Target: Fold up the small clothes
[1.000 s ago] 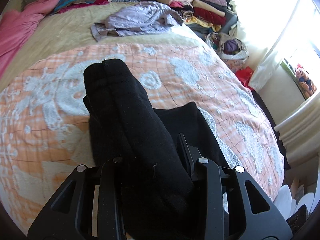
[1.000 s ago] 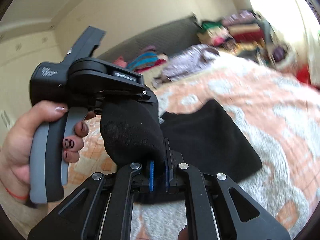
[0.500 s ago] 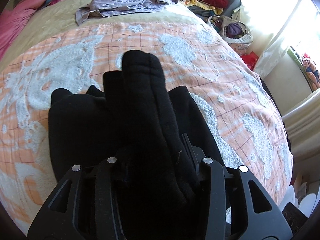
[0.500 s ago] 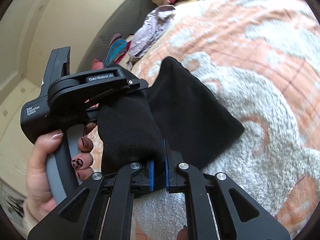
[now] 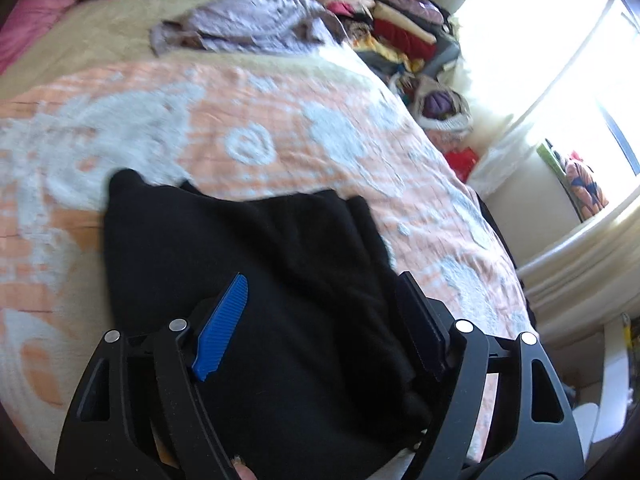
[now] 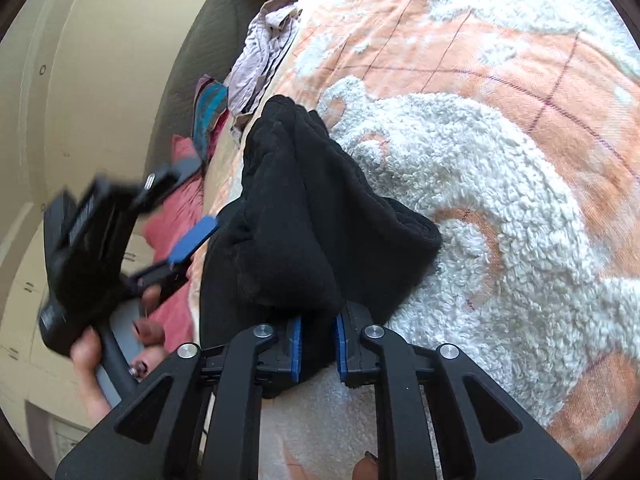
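Observation:
A black garment (image 5: 256, 288) lies folded on the orange and white bedspread (image 5: 320, 132). My left gripper (image 5: 322, 284) hovers just above it, its jaws opening wide. The cloth lies under and between its pads, which do not press on it. In the right wrist view the same garment (image 6: 296, 208) rises in a thick fold. My right gripper (image 6: 318, 340) is low over the bed, jaws opening a little, with that fold's end still filling the gap between its blue pads. A hand holds the blurred left gripper, whose blue pad (image 6: 194, 242) shows at the left.
A crumpled lilac garment (image 5: 248, 24) lies further up the bed. Stacked folded clothes (image 5: 400, 20) stand at the far corner. A pink blanket (image 5: 32, 20) is at the far left. A bag of clothes (image 5: 440, 108) sits on the floor near the bright window.
The left gripper has spread its jaws and let go of the black fold, which now lies flat. The right gripper rolled and sank toward the bed, and its pads parted slightly.

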### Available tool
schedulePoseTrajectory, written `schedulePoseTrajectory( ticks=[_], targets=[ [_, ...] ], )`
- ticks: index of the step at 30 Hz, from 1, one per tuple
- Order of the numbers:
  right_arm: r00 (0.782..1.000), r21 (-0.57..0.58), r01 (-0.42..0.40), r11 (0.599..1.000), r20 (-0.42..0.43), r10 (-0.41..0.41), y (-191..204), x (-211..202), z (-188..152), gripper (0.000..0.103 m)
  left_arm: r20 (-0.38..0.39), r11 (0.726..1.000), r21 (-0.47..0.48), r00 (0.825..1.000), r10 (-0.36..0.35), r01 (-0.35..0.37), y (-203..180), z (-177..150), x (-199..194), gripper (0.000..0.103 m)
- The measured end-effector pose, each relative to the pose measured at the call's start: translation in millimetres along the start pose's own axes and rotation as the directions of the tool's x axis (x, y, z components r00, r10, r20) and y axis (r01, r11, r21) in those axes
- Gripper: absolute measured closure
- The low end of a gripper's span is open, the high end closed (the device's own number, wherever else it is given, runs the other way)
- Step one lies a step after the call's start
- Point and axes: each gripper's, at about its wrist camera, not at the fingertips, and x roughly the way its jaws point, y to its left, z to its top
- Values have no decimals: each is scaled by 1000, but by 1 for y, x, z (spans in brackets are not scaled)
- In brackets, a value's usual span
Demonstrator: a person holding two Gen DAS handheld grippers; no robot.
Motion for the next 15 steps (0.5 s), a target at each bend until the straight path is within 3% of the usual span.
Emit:
schedulePoseTrajectory(
  ticks=[2,4,5,9,15],
  targets=[
    [999,-27,-19,999,-28,19,4,0,4,78,42,999,6,998,45,-45,16,-7,-15,34],
    [999,-85,-31,996,-42,28,12,-2,8,54,61,995,13,994,95,-96,29,-17,-22,34],
    [999,-108,-35,994,-42,31,17,-4,10,50,61,993,14,991,115,-116,36,-22,-24,34],
    [1000,-194,17,981,-12,-19,35,-3,25,42,41,988,21,987,155,-156,57,-46,-24,33],
    [997,-256,34,966,-59,-50,45,18,47,41,60,980,80,982,177,-181,49,-58,-28,33]
  ],
)
